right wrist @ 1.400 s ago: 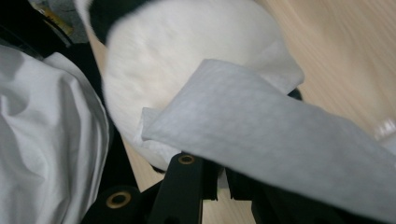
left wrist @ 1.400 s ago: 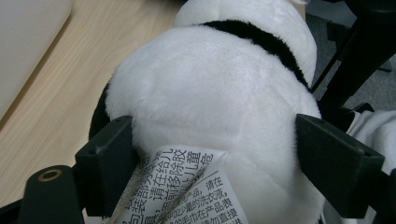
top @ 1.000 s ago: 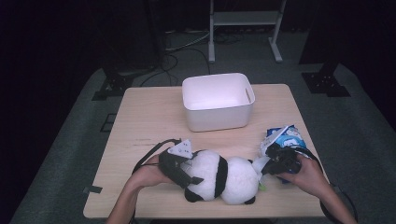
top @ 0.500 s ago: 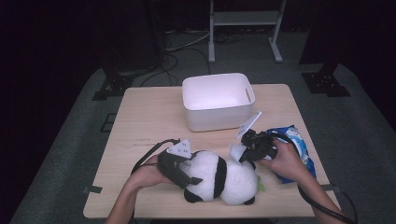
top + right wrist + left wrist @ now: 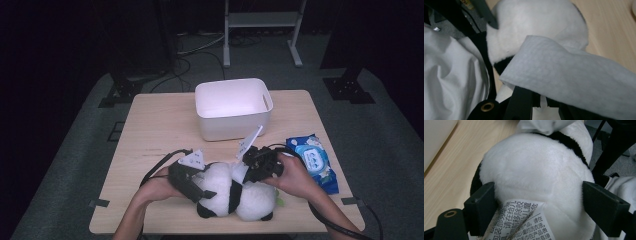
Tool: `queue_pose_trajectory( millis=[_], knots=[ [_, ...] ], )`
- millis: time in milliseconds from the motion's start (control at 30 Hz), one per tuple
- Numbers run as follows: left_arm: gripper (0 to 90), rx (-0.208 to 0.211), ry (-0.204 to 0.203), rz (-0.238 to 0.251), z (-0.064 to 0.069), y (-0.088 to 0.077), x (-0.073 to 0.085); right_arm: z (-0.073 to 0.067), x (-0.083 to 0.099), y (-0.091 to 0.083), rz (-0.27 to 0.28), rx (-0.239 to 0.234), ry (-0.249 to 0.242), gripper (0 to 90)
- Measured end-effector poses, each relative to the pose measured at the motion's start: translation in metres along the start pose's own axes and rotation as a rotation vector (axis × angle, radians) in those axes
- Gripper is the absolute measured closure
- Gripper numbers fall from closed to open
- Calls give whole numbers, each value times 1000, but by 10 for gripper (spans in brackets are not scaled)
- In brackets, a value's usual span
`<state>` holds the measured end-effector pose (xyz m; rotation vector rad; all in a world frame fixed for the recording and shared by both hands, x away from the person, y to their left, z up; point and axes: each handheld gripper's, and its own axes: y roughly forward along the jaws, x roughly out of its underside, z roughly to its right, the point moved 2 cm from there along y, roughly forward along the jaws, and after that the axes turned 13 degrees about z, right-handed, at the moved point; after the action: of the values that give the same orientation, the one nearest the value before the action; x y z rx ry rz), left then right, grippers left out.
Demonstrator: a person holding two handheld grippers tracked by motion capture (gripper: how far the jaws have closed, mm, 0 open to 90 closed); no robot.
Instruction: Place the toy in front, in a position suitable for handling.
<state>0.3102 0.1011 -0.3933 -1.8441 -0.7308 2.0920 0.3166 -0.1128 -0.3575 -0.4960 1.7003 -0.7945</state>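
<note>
While the plush panda (image 5: 235, 192) lies on its side at the near edge of the wooden table (image 5: 150, 130), roughly 6 o'clock on the tabletop, both hands are right on it. Left hand (image 5: 157, 187) comes in from about 7 o'clock holding the left gripper (image 5: 200, 189), and in the left gripper view you can see its two black jaws spread wide and pressed into the panda's white fur on either side, so it's clamped around the toy, with the printed care tag (image 5: 521, 222) hanging down between the jaws. Right hand (image 5: 295, 175) comes in from about 5 o'clock with the right gripper (image 5: 249, 172) sitting on top of the panda's other end. In the right gripper view its jaws are pinched together on a white wet wipe (image 5: 574, 75), which drapes across the panda's fur. Just beside the right hand, at about 4 o'clock, there's a blue pack of wet wipes (image 5: 312, 161) lying flat near the table's right edge. Farther back, around 12 o'clock, a white plastic bin (image 5: 234, 107) stands upright, well apart from the panda. Past the table it's dark grey carpet (image 5: 75, 150) with some black cables (image 5: 195, 57) and a white metal stand (image 5: 262, 25) at the far end.
</note>
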Motion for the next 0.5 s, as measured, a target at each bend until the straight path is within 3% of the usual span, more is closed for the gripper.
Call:
queue_pose_trajectory(
  millis=[133, 200, 433, 500],
  knots=[
    [151, 6, -1, -8, 0, 0, -3, -5, 8, 2, -8, -25, 12, 837],
    [108, 1, -10, -24, -2, -1, -7, -3, 14, 10, 9, -47, 34, 840],
    [35, 16, -61, -52, -16, 4, -16, -5, 16, 13, 12, -47, 20, 843],
    [30, 20, -56, -64, -18, 6, -18, -6, 16, 14, 11, -48, 22, 843]
  ],
)
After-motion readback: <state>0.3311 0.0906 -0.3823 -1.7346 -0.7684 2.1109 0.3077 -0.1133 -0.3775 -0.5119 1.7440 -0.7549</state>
